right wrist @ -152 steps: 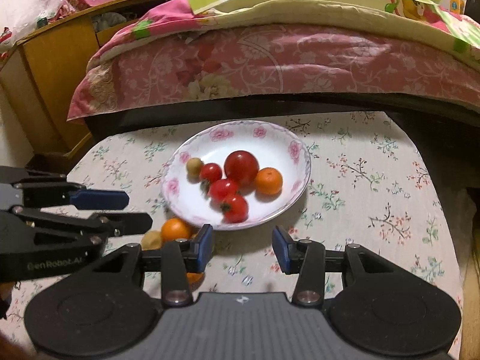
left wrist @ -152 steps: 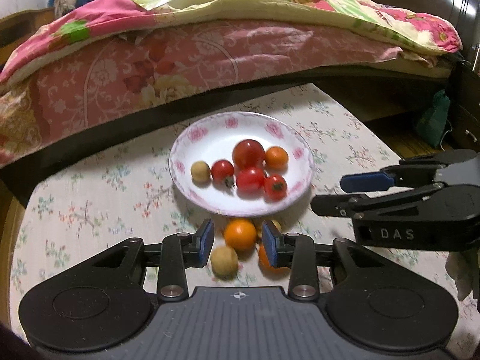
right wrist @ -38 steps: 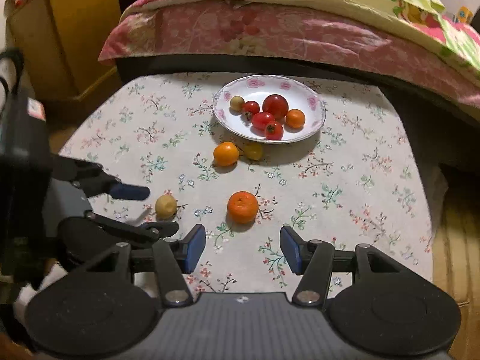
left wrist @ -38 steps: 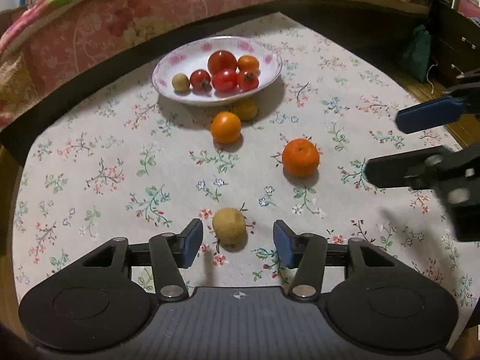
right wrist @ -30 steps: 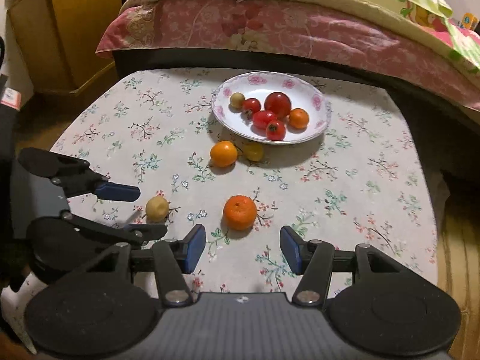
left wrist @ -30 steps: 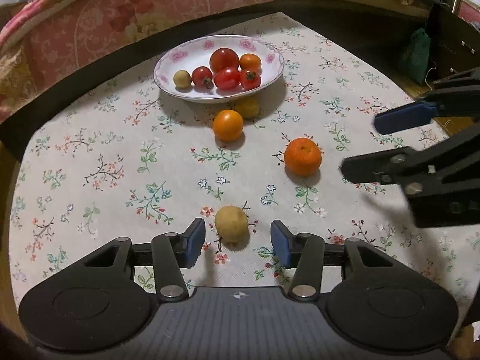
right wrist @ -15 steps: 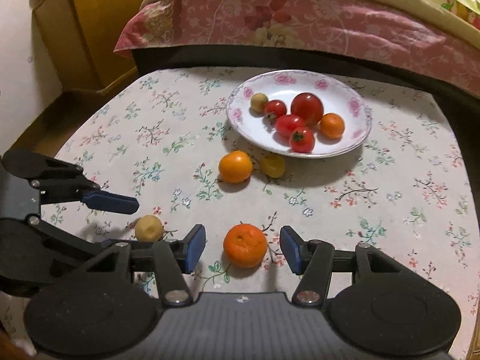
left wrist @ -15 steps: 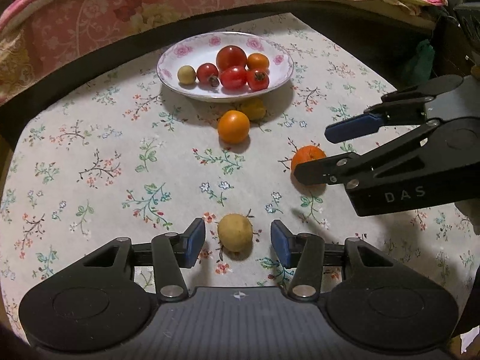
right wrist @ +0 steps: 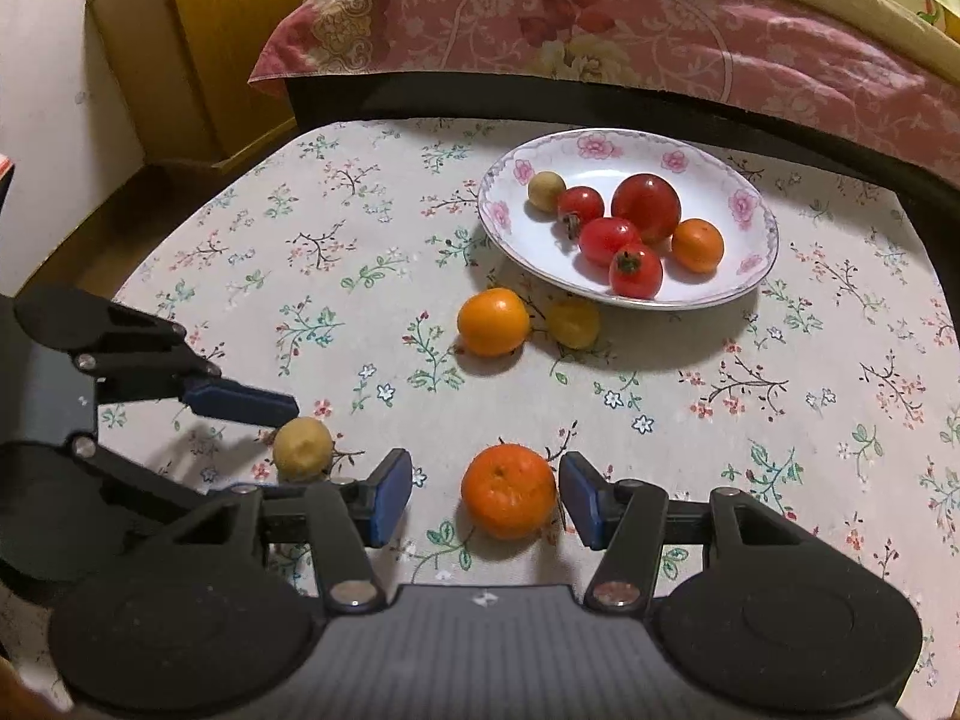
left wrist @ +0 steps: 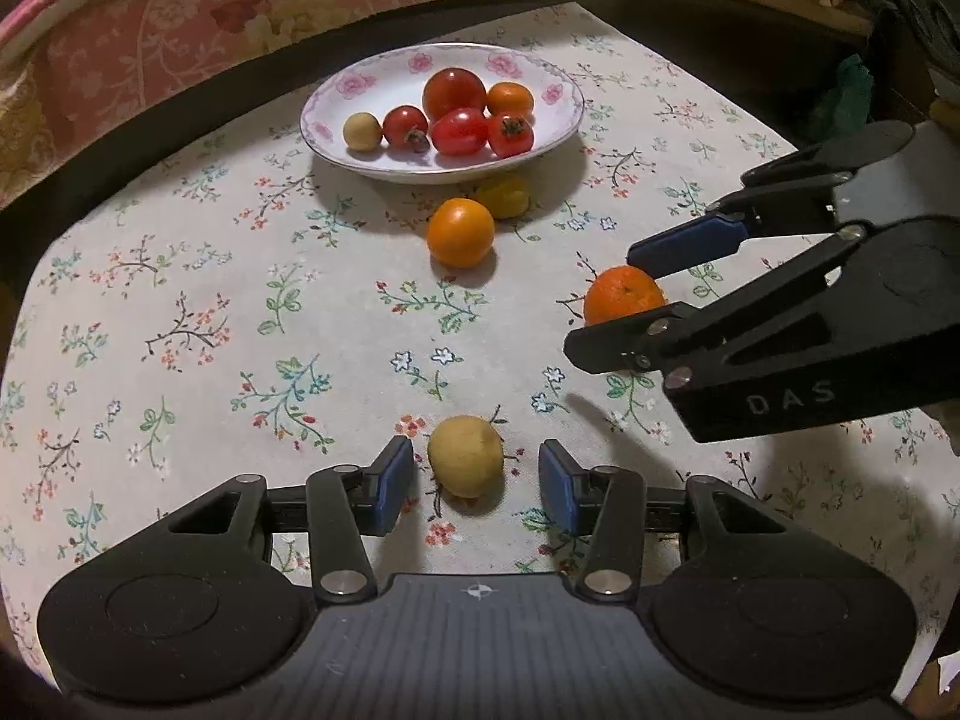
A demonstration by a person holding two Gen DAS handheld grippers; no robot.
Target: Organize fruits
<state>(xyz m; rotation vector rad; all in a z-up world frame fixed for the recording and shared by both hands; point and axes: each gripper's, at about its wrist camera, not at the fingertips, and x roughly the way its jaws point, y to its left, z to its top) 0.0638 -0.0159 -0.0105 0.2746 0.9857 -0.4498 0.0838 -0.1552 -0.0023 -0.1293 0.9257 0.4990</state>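
A white flowered plate at the far side holds several tomatoes, a small orange fruit and a small tan fruit. On the cloth lie an orange fruit and a small yellow fruit just in front of the plate. My left gripper is open around a tan fruit. My right gripper is open around a tangerine. Neither touches its fruit.
The table has a floral cloth. A bed with pink bedding runs along its far edge. A wooden cabinet stands at the far left. The two grippers are close side by side.
Both grippers pulled back from the plate, then moved down and forward onto the loose fruits. The right gripper has closed in around the tangerine; the left stays around the tan fruit.
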